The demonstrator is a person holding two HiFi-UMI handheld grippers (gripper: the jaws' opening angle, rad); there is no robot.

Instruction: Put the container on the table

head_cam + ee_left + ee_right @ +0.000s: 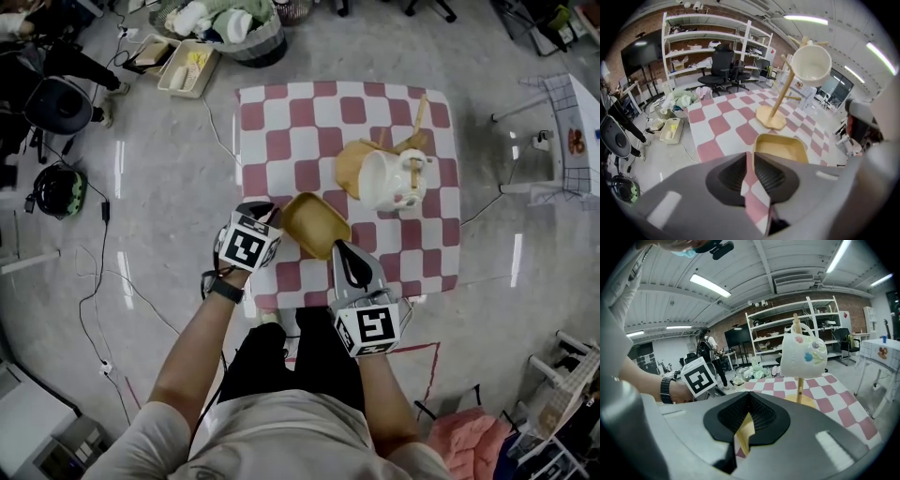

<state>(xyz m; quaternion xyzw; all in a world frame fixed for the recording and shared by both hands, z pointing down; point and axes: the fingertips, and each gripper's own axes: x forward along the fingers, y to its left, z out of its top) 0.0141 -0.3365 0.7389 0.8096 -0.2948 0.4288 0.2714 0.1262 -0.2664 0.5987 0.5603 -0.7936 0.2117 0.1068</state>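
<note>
2 grippers meet at the yellow container (316, 223), which sits level at the near edge of the table (281, 112), on the pink-and-white checked cloth; in the left gripper view its base (780, 147) appears to be down on the cloth, with no gap visible beneath it. The right gripper (339, 249) comes in from the person's side and reaches the container's near corner. In its own view the 2 black ribbed pads (761, 416) are pressed together on a thin yellow strip of the container's wall (746, 430), so this gripper is clamped on the container. The left gripper (270, 214) stands at the container's left corner. Its jaws are drawn close but not quite together: a narrow slit remains, the checked cloth shows through it, and the container's left wall lies just at the tip of the right-hand pad (769, 177) with nothing visibly pinched. Behind the container, near the middle of the table, stands a wooden mug tree (354, 167) with 1 white mug (389, 180) hanging on a peg, well apart from both grippers. A black watch (226, 289) is on the person's left wrist, just behind that gripper's marker cube (248, 244).
</note>
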